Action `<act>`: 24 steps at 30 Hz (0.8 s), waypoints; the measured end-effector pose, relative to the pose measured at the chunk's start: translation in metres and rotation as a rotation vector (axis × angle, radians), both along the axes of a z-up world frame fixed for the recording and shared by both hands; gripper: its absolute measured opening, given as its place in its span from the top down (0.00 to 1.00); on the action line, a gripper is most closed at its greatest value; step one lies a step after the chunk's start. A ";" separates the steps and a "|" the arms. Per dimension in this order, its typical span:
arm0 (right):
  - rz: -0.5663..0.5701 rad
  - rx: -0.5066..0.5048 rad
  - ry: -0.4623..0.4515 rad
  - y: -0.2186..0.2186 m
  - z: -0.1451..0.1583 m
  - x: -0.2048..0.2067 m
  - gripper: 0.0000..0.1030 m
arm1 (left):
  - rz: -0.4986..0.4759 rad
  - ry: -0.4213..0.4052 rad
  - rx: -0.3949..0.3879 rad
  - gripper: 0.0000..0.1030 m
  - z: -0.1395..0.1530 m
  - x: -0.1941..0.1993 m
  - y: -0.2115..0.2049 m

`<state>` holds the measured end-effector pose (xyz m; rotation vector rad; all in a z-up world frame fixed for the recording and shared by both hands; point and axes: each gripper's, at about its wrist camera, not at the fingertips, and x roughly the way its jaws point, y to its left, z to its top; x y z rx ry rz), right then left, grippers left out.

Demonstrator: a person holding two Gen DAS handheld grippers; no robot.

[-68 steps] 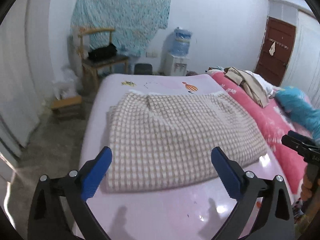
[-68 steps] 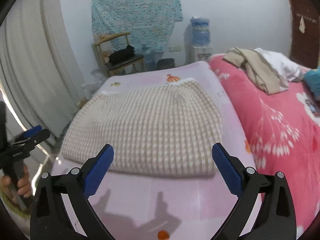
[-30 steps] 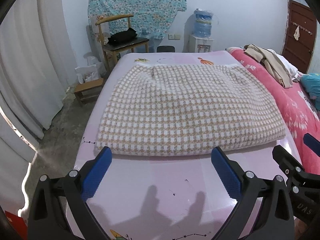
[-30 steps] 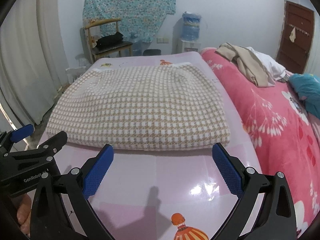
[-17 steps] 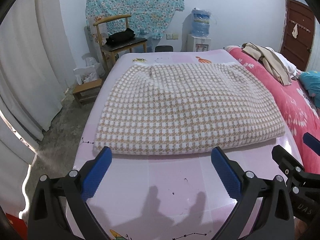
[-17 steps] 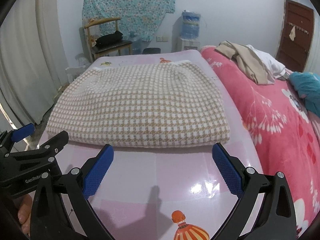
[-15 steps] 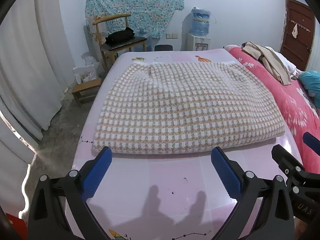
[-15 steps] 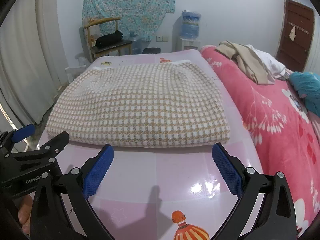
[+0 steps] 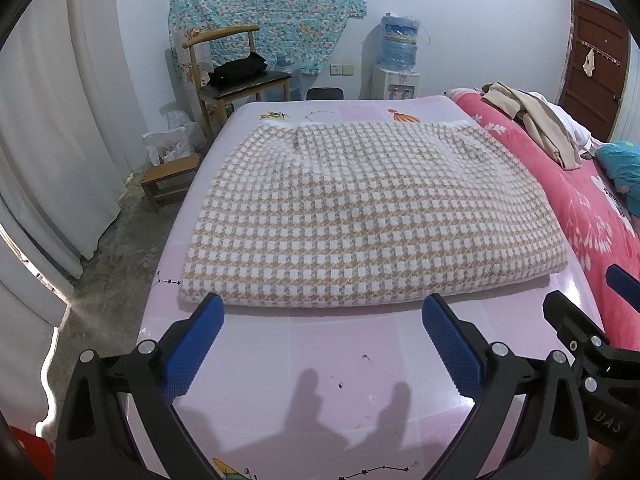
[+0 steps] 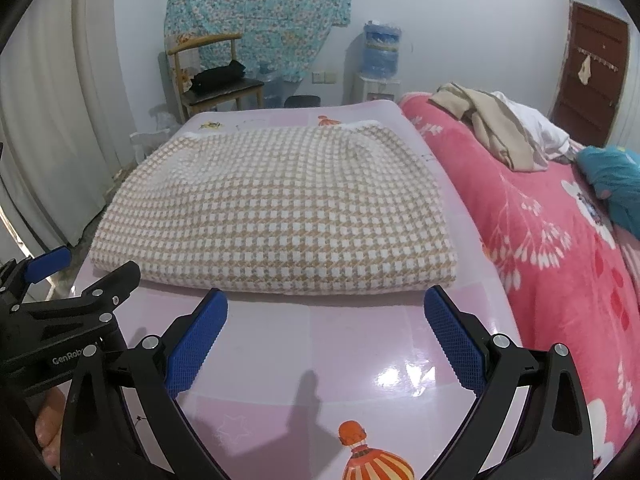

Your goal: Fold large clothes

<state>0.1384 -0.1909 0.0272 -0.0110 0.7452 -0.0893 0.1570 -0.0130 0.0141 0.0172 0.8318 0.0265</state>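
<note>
Left wrist view, nearest: left gripper (image 9: 322,344), jaws spread wide, holding nothing, poised over bare pink counter (image 9: 320,360) just short of the cloth's front edge. Right wrist view, nearest: right gripper (image 10: 326,338), jaws likewise wide apart and empty, same position relative to the edge.

Item: checked garment (image 9: 368,216), beige and white, knitted or woven thick. Lies flat in the middle of the counter as a rough rectangle, front edge rounded and plump, which suggests a fold of several layers. Judged soft, bulky, moderately heavy for cloth; likely to sag and slide on the glossy counter surface rather than hold shape. Not fragile. Suggested hold: the two near corners, one per gripper, pinching all layers together so that none slips loose.

Hidden or unclear: layer count at the folded edge; sleeves or collar, if any, tucked out of sight; far edge shows a white trim, perhaps a hem.

Beyond, right: pink bed (image 10: 560,240) with loose clothes (image 10: 496,124) heaped on it. Far wall: chair (image 9: 236,76), water dispenser (image 9: 398,76), door (image 9: 596,52).
</note>
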 end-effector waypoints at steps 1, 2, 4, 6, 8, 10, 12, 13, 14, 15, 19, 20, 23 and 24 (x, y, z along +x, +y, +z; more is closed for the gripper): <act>0.000 -0.002 -0.001 0.000 0.000 0.000 0.08 | 0.001 0.000 -0.001 0.05 0.000 0.000 0.000; 0.000 -0.005 -0.001 0.000 0.000 0.000 0.08 | 0.001 0.000 0.000 0.05 0.000 0.000 0.000; 0.004 -0.007 -0.001 -0.001 0.000 -0.001 0.08 | 0.002 -0.001 0.000 0.05 0.000 0.000 0.000; 0.004 -0.007 0.000 0.000 0.000 -0.001 0.08 | 0.004 -0.001 0.000 0.05 0.000 0.000 0.000; 0.006 -0.009 0.001 0.000 0.000 -0.001 0.08 | 0.005 0.000 -0.002 0.05 0.000 0.000 0.001; 0.007 -0.011 0.001 0.000 0.000 -0.001 0.08 | 0.007 0.002 -0.004 0.05 0.000 0.001 0.001; 0.009 -0.013 0.002 0.000 0.000 0.000 0.08 | 0.009 0.002 -0.004 0.05 0.000 0.001 0.002; 0.009 -0.014 0.003 0.000 0.000 0.000 0.08 | 0.009 0.002 -0.005 0.05 0.000 0.001 0.002; 0.009 -0.016 0.003 0.000 0.000 0.000 0.08 | 0.011 0.003 -0.007 0.05 0.000 0.001 0.003; 0.009 -0.017 0.002 0.000 0.001 0.000 0.08 | 0.012 0.003 -0.008 0.05 0.000 0.000 0.003; 0.013 -0.019 0.000 0.000 0.002 0.000 0.08 | 0.017 -0.001 -0.016 0.05 0.000 0.000 0.006; 0.014 -0.020 -0.001 0.000 0.002 -0.001 0.08 | 0.017 -0.001 -0.017 0.05 0.000 -0.001 0.006; 0.015 -0.021 -0.001 0.000 0.002 -0.001 0.08 | 0.018 -0.001 -0.019 0.05 0.000 -0.001 0.007; 0.015 -0.022 -0.001 0.000 0.002 -0.001 0.08 | 0.018 -0.001 -0.018 0.05 0.000 0.000 0.007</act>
